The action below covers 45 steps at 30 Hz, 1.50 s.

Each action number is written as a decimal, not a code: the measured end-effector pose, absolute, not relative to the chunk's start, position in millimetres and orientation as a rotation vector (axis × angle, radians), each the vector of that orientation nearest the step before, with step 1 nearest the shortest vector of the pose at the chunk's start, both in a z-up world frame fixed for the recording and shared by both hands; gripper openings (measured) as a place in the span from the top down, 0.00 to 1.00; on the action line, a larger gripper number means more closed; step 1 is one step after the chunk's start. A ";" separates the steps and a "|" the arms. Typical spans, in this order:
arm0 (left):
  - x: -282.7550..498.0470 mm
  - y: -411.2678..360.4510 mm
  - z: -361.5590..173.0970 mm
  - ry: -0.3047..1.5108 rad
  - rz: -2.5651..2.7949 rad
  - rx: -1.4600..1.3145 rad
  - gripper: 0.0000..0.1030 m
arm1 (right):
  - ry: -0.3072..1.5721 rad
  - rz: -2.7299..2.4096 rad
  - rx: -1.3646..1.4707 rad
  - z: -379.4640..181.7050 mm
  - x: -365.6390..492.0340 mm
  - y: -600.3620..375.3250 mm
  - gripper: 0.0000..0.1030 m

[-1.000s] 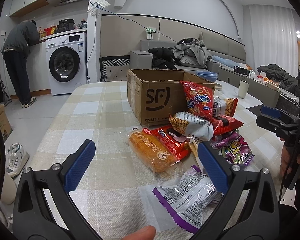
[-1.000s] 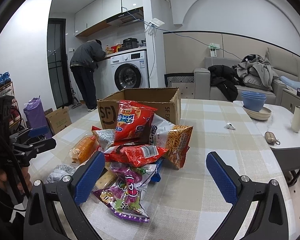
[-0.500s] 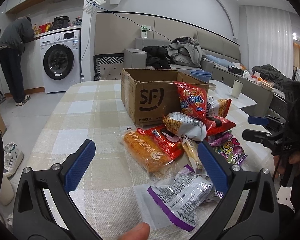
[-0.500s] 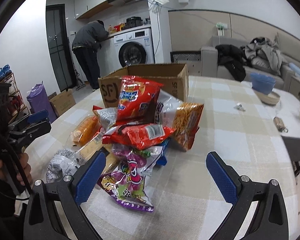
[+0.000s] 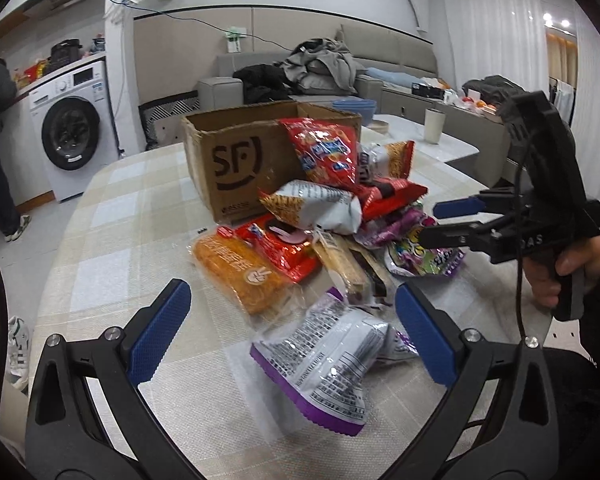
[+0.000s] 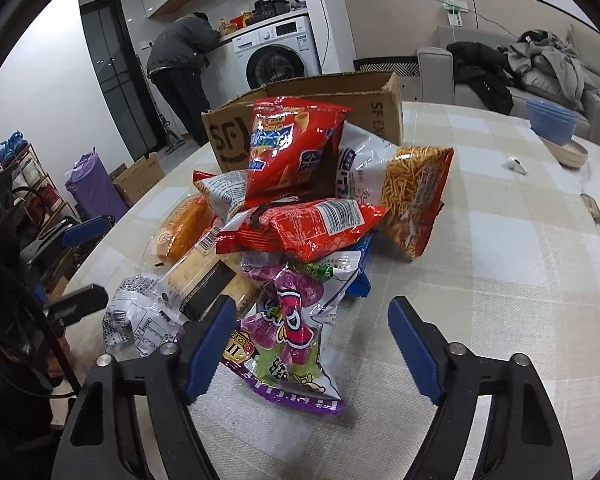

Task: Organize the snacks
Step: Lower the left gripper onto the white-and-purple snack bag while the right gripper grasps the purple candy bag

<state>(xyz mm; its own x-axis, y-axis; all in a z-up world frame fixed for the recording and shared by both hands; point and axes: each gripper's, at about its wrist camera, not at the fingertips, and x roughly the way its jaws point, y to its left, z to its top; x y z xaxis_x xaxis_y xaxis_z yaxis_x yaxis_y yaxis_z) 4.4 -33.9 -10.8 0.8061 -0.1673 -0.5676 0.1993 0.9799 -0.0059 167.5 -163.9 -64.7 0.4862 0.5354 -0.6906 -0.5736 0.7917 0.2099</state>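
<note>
A pile of snack bags lies on the checked tablecloth [image 5: 112,240] in front of an open cardboard box [image 5: 236,168] marked SF. My left gripper [image 5: 292,334] is open, and a silver packet with a purple edge [image 5: 328,364] lies between its fingers, not pressed. My right gripper [image 6: 312,348] hovers low over a purple candy bag [image 6: 288,332]. Its jaws are closing, the bag sits between them, and the right pad is still clear of it. A red chip bag [image 6: 288,148] leans on the box [image 6: 320,92]. An orange packet [image 5: 240,272] lies at the pile's left.
Blue bowls [image 6: 552,120], a small white case [image 6: 514,165] and keys [image 6: 594,208] lie on the table's far right, with a cup [image 5: 434,126] beyond. A person [image 6: 180,68] bends at a counter beside the washing machine [image 6: 276,56]. A sofa with clothes [image 5: 324,68] stands behind.
Both grippers have dropped and come closer to the pile. The right gripper's fingers have drawn nearer together around the purple candy bag. The silver packet now sits between the left fingers.
</note>
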 end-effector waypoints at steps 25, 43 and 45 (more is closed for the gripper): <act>15.9 -42.1 -38.1 0.763 -0.319 0.105 0.14 | 0.870 0.683 0.005 -78.5 173.1 -159.9 0.81; 16.9 -30.2 -41.0 0.776 -0.370 0.090 0.38 | 0.860 0.666 -0.013 -73.4 165.6 -183.2 0.82; 15.8 -35.5 -41.3 0.778 -0.360 0.113 0.36 | 0.863 0.665 -0.018 -74.5 168.4 -183.9 0.82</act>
<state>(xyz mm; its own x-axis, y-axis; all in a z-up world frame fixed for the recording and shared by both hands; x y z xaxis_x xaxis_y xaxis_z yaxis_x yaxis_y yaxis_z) 15.8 -35.5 -41.3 0.6552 -0.2754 -0.7035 0.3582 0.9331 -0.0316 168.4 -183.9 -74.5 0.4630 0.5342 -0.7073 -0.5485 0.7995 0.2448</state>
